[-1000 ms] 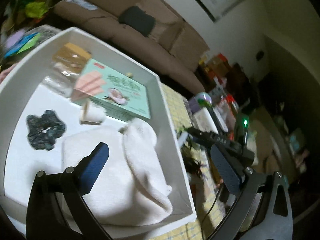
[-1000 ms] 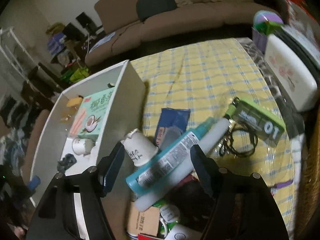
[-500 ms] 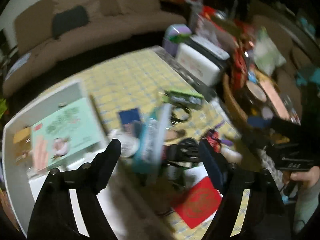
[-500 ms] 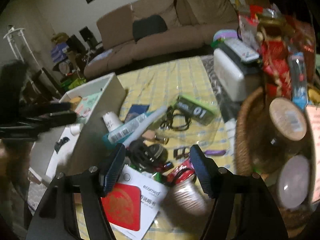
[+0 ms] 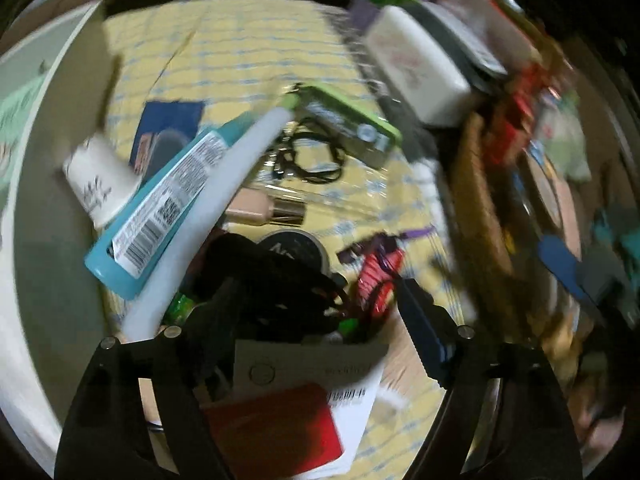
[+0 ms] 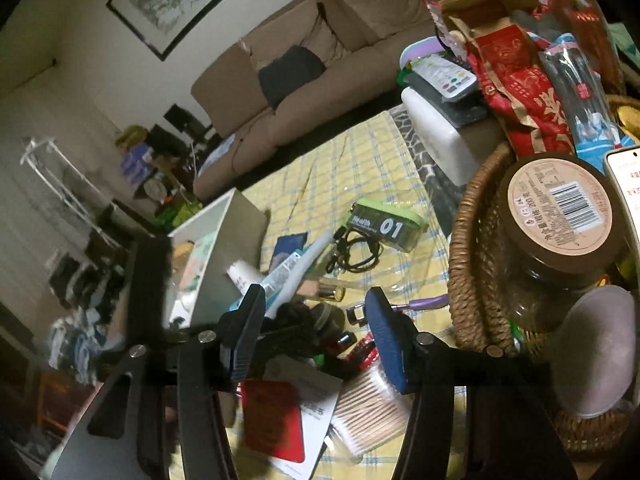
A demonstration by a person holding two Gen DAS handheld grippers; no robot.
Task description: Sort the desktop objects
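L hand-held gripper (image 5: 316, 320) now over clutter.

Right claw (image 6: 316, 330) spread wide, blue-padded fingers (image 6: 386, 340) apart, nothing between them — it hangs over a heap of small clutter on the yellow checked surface (image 6: 352, 172). Below it: red card on a white sheet (image 6: 276, 424), and a clear pack of wooden cotton swabs (image 6: 368, 416). Further out: green case marked "01" (image 6: 386, 226), coiled black cable (image 6: 358, 252) just beside it, teal tube with barcode label (image 6: 286, 276). White open-topped box (image 6: 224, 256) to the left. Woven wicker basket (image 6: 472, 264) to the right holds a brown-lidded glass jar (image 6: 560, 216). Tan sofa (image 6: 320, 72) behind — dark cushion on it.
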